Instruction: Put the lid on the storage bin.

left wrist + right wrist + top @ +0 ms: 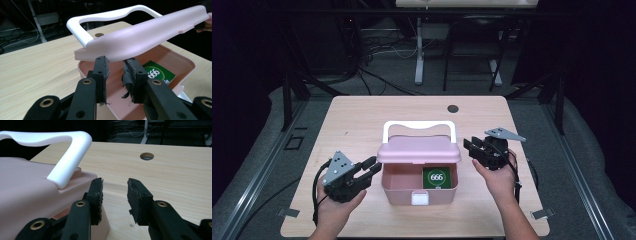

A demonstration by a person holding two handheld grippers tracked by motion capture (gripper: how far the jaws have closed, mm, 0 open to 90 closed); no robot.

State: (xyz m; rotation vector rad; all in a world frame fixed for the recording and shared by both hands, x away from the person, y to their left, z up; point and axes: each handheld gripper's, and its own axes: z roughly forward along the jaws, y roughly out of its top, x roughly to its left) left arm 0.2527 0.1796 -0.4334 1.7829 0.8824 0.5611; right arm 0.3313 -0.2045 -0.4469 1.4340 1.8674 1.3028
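Note:
A pink box (398,194) stands in the middle of the table, its pink lid (419,150) raised partway and its white handle (419,125) behind. Inside lies a green card (439,178) marked 666. My left gripper (373,166) sits at the box's left side, open. In the left gripper view its jaws (115,72) gape just under the lid's edge (140,40), with nothing pinched between them. My right gripper (469,148) is at the lid's right end, open. In the right gripper view (115,192) its left jaw lies beside the lid's corner (25,190).
A white latch (420,199) sits on the box's front wall. The wooden table (362,120) has a round cable hole (453,108) at the back. Table legs and cables stand on the dark floor beyond.

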